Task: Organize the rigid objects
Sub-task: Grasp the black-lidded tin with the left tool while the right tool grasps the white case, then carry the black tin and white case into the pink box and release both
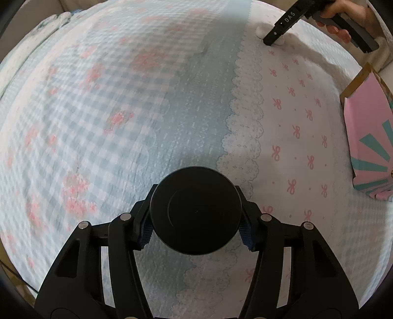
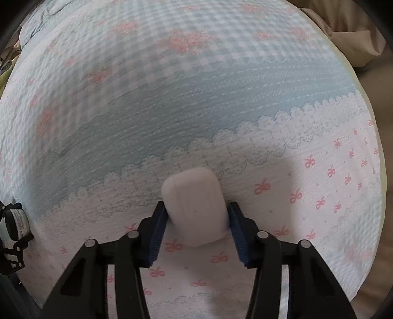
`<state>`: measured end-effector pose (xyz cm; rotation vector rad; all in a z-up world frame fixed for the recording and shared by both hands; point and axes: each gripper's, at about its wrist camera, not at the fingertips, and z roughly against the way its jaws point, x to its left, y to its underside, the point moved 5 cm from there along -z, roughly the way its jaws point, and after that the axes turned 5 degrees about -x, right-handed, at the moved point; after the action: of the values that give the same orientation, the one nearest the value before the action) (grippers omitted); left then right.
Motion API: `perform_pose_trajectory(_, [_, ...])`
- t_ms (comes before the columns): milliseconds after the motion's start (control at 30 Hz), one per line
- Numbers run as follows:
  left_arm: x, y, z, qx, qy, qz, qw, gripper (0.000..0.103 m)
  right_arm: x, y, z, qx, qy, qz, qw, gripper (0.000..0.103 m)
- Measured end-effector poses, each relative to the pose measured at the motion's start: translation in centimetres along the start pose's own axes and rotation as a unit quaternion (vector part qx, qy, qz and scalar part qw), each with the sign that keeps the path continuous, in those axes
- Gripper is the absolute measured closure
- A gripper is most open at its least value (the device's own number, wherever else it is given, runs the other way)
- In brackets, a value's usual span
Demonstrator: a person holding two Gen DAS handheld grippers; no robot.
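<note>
Both grippers point steeply down at the patterned bedspread; left gripper has its blue pads pressed on either side of a round black jar, which stands upright on the cloth; right gripper is clamped on a white rounded case lying on the bow-printed part; a hand grips its handle in the left wrist view.

Patterned bedspread; pink box
</note>
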<state>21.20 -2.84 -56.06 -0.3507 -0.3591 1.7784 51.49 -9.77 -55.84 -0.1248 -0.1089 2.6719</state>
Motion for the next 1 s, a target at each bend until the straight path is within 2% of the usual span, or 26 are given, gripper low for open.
perform_pose_trajectory(233, [0.3, -0.1, 0.6, -0.001, 0.009, 0.009, 0.9999, 0.05, 1.9, 0.1, 1.1, -0.009, 0.008, -0.024, 1.0, 0.057])
perform_pose_trajectory(400, [0.5, -0.6, 2.8, -0.014, 0.017, 0.006, 0.9997, 0.05, 3.6, -0.1, 4.1, -0.027, 0.001, -0.05, 0.998, 0.057])
perform_pose_trajectory(700, [0.8, -4.1, 9.6, -0.064, 0.019, -0.02, 0.9976, 0.05, 6.7, 0.9, 14.2, -0.087, -0.017, -0.12, 0.989, 0.058])
perform_pose_trajectory(867, [0.1, -6.9, 14.7, -0.09, 0.036, -0.041, 0.9944, 0.05, 7.3, 3.5, 20.6, -0.122, -0.022, -0.159, 0.98, 0.058])
perform_pose_trajectory(933, [-0.6, -8.0, 16.7, -0.099, 0.046, -0.056, 0.9924, 0.05, 7.7, 4.9, 23.4, -0.14, -0.033, -0.181, 0.973, 0.058])
perform_pose_trajectory(1000, [-1.8, -9.0, 18.9, -0.111, 0.057, -0.079, 0.9891, 0.05, 8.2, 6.1, 25.8, -0.148, -0.026, -0.19, 0.97, 0.058])
